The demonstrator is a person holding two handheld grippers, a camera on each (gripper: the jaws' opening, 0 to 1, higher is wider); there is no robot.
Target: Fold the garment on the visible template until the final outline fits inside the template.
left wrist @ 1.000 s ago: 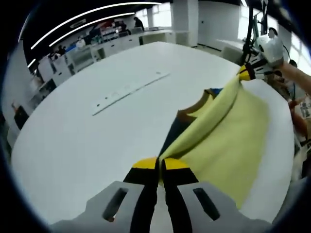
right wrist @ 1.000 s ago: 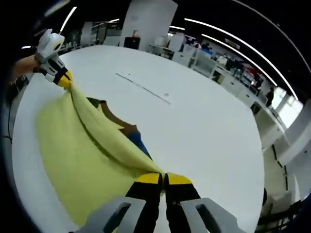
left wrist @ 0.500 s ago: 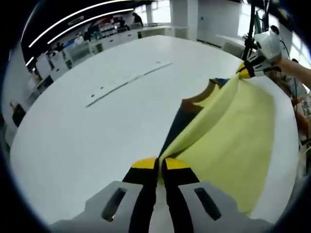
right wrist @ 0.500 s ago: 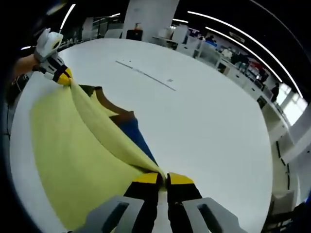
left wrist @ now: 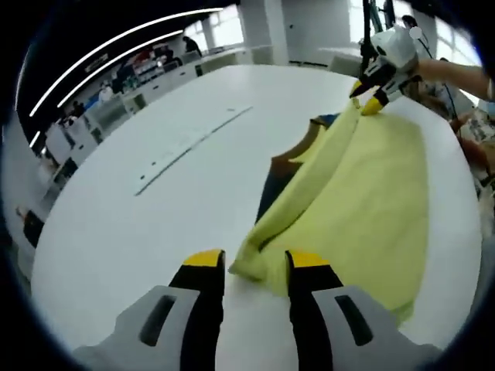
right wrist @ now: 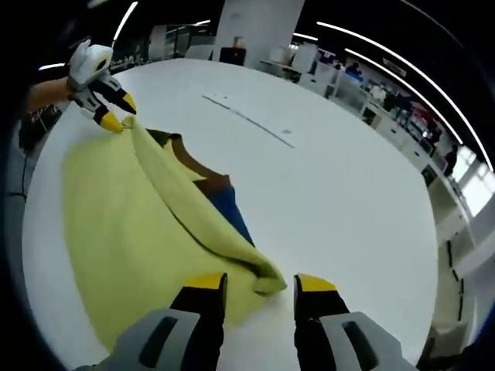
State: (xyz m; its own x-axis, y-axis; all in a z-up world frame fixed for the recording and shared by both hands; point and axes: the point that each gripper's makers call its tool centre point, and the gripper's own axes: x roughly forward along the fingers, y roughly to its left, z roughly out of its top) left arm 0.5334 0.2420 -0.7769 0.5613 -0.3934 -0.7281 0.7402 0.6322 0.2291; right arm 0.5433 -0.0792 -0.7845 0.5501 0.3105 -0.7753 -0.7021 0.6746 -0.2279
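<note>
Garment: yellow, lying flat on the white tabletop, with one long edge folded over into a thick ridge; in the right gripper view spread out to the left of that ridge.
Inner cloth: dark blue with a brown band, showing from under the folded ridge of the garment; in the right gripper view blue beside the ridge, brown band at the neck part.
Near corner of garment: lying loose on the tabletop between the yellow tips of the left gripper, not held.
Left gripper: jaws wide apart, one on each side of the garment corner, nothing pinched; in the right gripper view at the far end of the garment ridge, tips spread.
Right gripper: jaws wide apart, the end of the garment ridge just before them, not held; in the left gripper view at the far corner of the garment, tips parted, a hand behind it.
Template line: thin pale strip on the tabletop, well apart from the garment, on the side of the blue cloth; in the right gripper view beyond the garment.
Background: desks and light strips of a large room beyond the tabletop.
</note>
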